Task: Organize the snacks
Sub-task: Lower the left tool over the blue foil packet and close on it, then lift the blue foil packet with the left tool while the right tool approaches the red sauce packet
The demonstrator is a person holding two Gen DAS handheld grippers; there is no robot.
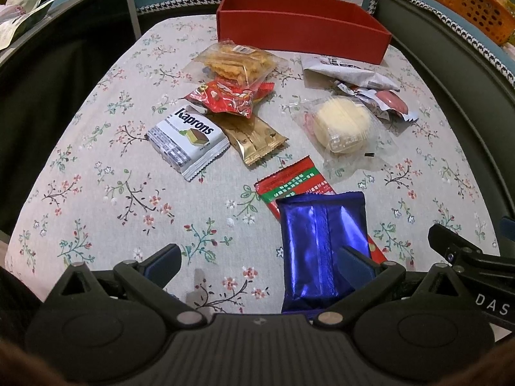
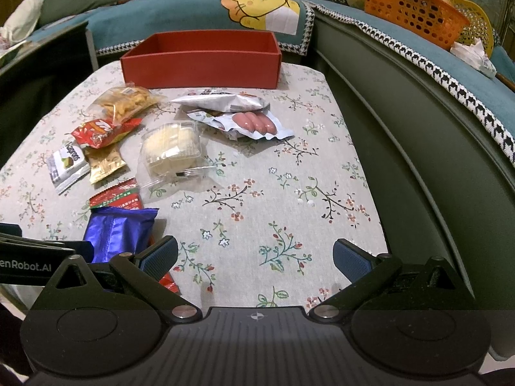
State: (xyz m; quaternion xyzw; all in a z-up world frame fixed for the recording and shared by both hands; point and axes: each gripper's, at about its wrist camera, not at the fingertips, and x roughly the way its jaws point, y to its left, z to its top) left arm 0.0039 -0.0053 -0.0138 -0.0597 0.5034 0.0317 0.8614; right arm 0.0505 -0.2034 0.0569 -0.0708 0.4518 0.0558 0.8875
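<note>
Several wrapped snacks lie on the flowered tablecloth (image 1: 96, 193) in front of an empty red box (image 1: 302, 29) (image 2: 199, 64). My left gripper (image 1: 259, 262) is open and low over the cloth. A shiny blue packet (image 1: 322, 244) (image 2: 119, 231) lies by its right finger, which overlaps the packet's right edge. A red-green packet (image 1: 296, 183) sticks out from under the blue one. My right gripper (image 2: 256, 257) is open over bare cloth with nothing between its fingers. The white Kaprons wafer (image 1: 186, 138), gold packet (image 1: 257, 141) and wrapped pastry (image 1: 344, 125) (image 2: 170, 148) lie farther off.
A clear bag of crisps (image 1: 238, 61), a red snack bag (image 1: 231, 96), a sausage pack (image 2: 257, 122) and a white packet (image 2: 222, 101) lie near the box. A sofa rings the table, with an orange basket (image 2: 415, 9) on its right side. The right gripper's body (image 1: 466, 257) is close beside my left gripper.
</note>
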